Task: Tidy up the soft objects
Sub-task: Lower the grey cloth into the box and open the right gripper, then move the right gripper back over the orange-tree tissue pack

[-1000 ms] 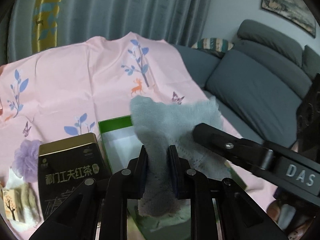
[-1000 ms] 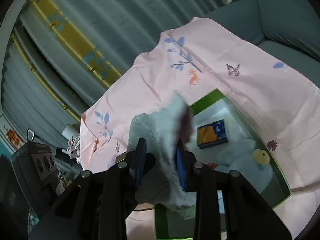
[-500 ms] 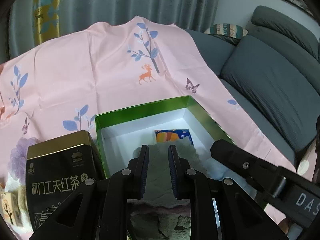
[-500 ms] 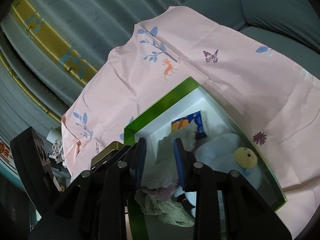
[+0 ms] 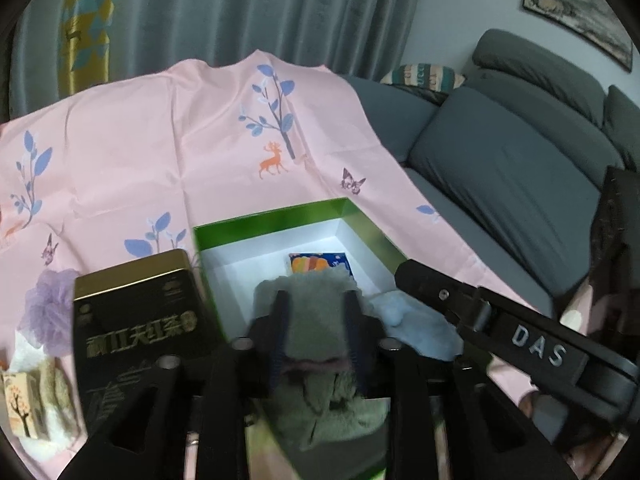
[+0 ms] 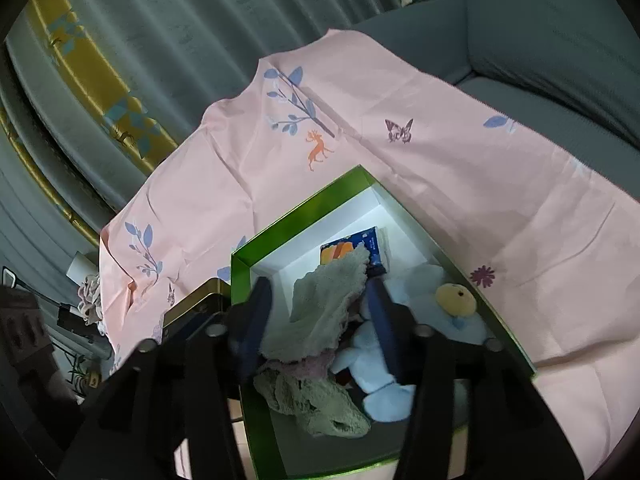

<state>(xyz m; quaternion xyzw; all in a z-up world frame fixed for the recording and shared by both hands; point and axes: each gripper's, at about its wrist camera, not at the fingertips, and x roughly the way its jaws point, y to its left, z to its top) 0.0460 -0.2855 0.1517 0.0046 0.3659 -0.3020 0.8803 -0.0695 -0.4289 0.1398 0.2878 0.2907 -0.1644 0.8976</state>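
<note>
Taking the green box as my landmark: to its left, touching its left wall, stands a black and gold tea tin. Further left of the box lie a purple mesh puff and a small printed packet on the pink cloth.

Inside the box, my left gripper has its jaws opening; the grey-green towel sits between my pads, and I no longer seem to press on it. The towel is heaped at the box's near-left part, partly covering a blue and orange packet by the far wall.

My right gripper is also opening, the towel draped loosely between its fingers. To the right inside the box lies a pale blue plush toy with a yellow head.
</note>
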